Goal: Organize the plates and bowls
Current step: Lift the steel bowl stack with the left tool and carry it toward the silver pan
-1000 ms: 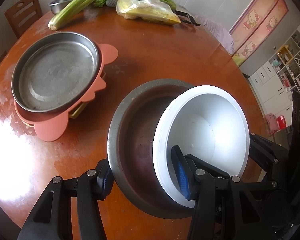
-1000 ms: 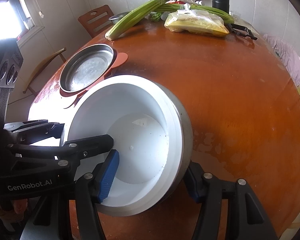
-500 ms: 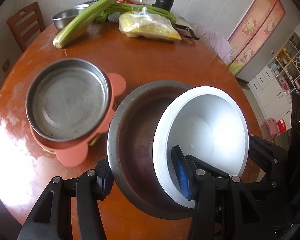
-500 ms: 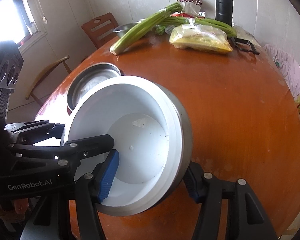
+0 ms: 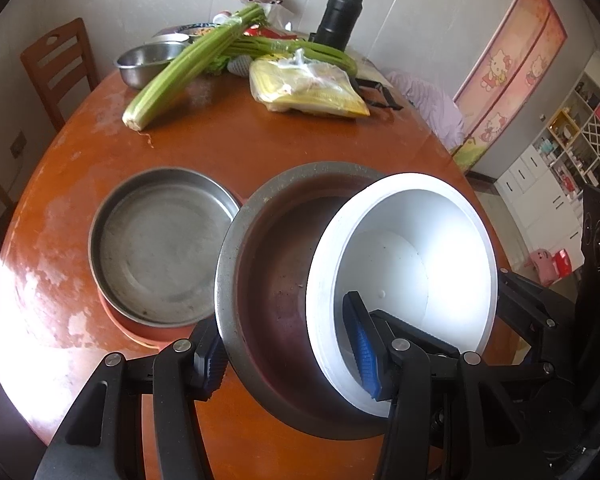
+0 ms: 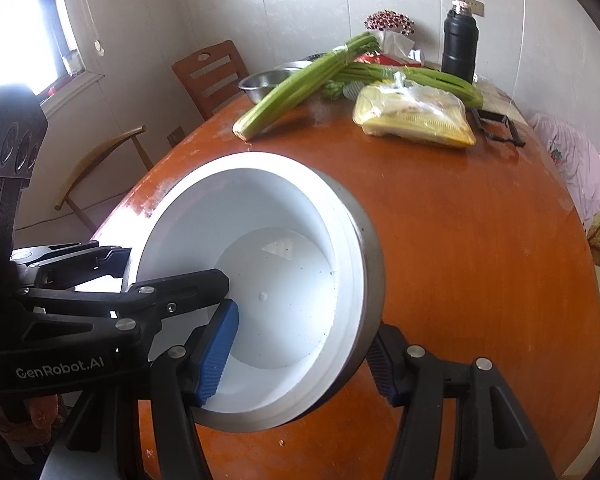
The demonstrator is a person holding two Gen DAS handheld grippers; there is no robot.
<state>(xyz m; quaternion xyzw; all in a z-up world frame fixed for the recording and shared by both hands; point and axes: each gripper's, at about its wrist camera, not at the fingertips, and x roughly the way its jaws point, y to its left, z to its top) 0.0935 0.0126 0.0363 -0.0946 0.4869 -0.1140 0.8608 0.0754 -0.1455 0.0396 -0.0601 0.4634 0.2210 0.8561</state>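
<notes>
A white bowl point(image 5: 404, 264) sits nested in a larger steel bowl point(image 5: 276, 280), both tilted and lifted above the round wooden table point(image 5: 284, 148). My left gripper point(image 5: 288, 356) is shut on the near rims of the two bowls, one pad outside the steel bowl, one inside the white bowl. My right gripper point(image 6: 300, 356) is shut on the same stack point(image 6: 260, 264) from the other side. A steel plate point(image 5: 160, 240) rests on an orange plate point(image 5: 140, 334) to the left, on the table.
At the far side lie celery point(image 5: 188, 68), a bagged yellow package point(image 5: 308, 88), a small steel bowl point(image 5: 148, 60), a black flask point(image 5: 336, 16) and a black tool point(image 5: 376, 94). Wooden chairs point(image 6: 212, 72) stand at the left.
Both grippers have lifted the nested bowls and tilted up; the plate stack has slid lower and nearer in the left wrist view and dropped from sight in the right.
</notes>
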